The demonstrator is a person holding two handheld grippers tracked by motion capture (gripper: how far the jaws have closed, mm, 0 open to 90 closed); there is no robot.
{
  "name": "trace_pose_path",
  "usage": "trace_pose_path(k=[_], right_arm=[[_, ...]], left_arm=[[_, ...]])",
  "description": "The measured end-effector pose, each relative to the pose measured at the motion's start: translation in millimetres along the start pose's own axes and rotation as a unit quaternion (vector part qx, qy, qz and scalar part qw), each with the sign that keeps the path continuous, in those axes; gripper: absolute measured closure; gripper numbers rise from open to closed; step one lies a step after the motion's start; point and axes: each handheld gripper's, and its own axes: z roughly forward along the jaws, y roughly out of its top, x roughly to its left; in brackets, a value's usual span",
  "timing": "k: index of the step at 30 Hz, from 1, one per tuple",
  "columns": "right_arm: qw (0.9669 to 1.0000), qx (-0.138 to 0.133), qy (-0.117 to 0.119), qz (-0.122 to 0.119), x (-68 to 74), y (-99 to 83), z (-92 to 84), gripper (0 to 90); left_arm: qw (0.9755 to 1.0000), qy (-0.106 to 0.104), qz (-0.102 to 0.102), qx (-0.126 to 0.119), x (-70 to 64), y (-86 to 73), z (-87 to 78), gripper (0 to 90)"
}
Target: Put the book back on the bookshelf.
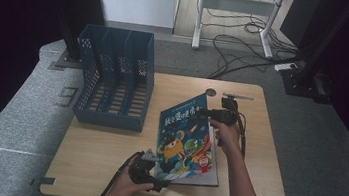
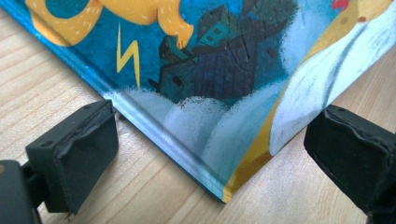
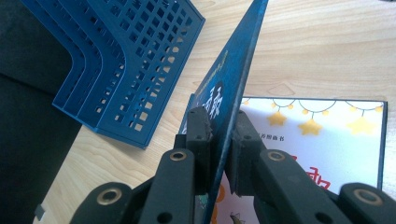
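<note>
Blue cartoon book [image 1: 188,137], cover [image 3: 233,84] pinched up.

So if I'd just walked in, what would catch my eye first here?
Probably the bright picture book in the middle of the wooden table, its blue front cover pinched and lifted by the right gripper so a white page with stars shows underneath. The left gripper sits open at the book's near corner. At the table's far left, a blue file rack lies on its back.
</note>
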Motion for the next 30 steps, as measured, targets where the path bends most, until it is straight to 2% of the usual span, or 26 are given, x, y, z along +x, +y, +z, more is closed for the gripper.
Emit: trace_pose_path(k=[5,15,22,25,30], right_arm=[[0.9998,-0.007,-0.002,-0.020,4.7,0.1,-2.3,79.4],[0.9993,-0.019,-0.009,-0.030,7.3,2.0,-6.2,79.0],[0.9978,-0.030,-0.012,-0.058,22.7,7.5,-7.7,79.2],[0.9964,-0.045,-0.005,-0.071,31.2,11.1,-9.8,79.7],[0.9945,-0.056,-0.006,-0.088,39.0,13.9,-12.1,79.6]], left_arm=[[1.0000,-0.003,0.001,0.001,2.0,1.1,0.5,1.4],[1.0000,-0.003,-0.006,0.000,6.8,3.3,0.4,1.4],[0.9999,-0.006,-0.013,0.000,12.2,6.4,0.6,0.4],[0.9998,0.001,-0.018,-0.003,16.5,8.8,1.3,0.5],[0.9997,0.003,-0.024,-0.006,19.4,9.9,1.4,0.5]])
